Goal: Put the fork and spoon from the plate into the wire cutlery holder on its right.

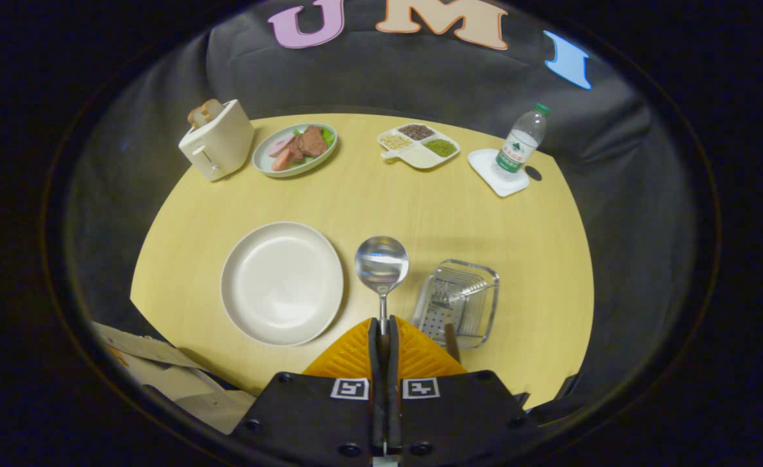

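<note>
Already your tongs [385, 324] were clamped on the spoon [381, 264], both fingers pressed on its handle, bowl pointing ahead and raised above the surface [420, 207]. It hung between the plate [281, 283] on its left and the wire cutlery holder [457, 302] on its right. Plate looked bare; the fork [449, 311] appeared to lie in the holder already, handle sticking out toward you. So the spoon was the last piece. Judged advice: carry it right, over the holder's rim, clear of the fork handle, lower it inside the wires, then part the fingers. Toaster [218, 139], food dishes and bottle [521, 144] stood well beyond, no hindrance.
</note>
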Tool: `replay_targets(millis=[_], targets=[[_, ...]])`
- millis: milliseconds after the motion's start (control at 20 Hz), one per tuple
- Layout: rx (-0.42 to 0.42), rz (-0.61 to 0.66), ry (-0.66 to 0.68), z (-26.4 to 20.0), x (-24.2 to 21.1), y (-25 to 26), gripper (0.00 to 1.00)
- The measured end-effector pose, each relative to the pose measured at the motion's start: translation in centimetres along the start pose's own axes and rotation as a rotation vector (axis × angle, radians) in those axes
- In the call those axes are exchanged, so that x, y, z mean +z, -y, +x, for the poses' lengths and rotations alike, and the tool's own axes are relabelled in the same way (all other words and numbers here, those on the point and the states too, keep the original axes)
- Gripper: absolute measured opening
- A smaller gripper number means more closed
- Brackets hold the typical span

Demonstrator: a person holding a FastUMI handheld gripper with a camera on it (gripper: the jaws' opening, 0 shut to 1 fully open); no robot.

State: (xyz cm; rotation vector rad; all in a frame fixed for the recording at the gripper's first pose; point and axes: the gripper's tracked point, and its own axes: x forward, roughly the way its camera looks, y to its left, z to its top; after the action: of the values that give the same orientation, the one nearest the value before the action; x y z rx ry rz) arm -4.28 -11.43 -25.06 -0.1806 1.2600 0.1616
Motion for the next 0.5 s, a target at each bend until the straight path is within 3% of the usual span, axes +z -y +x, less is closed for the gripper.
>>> replay_targets(millis=[500], targets=[[-0.049, 0.054, -0.092, -0.1, -2.0, 4.8, 0.05]])
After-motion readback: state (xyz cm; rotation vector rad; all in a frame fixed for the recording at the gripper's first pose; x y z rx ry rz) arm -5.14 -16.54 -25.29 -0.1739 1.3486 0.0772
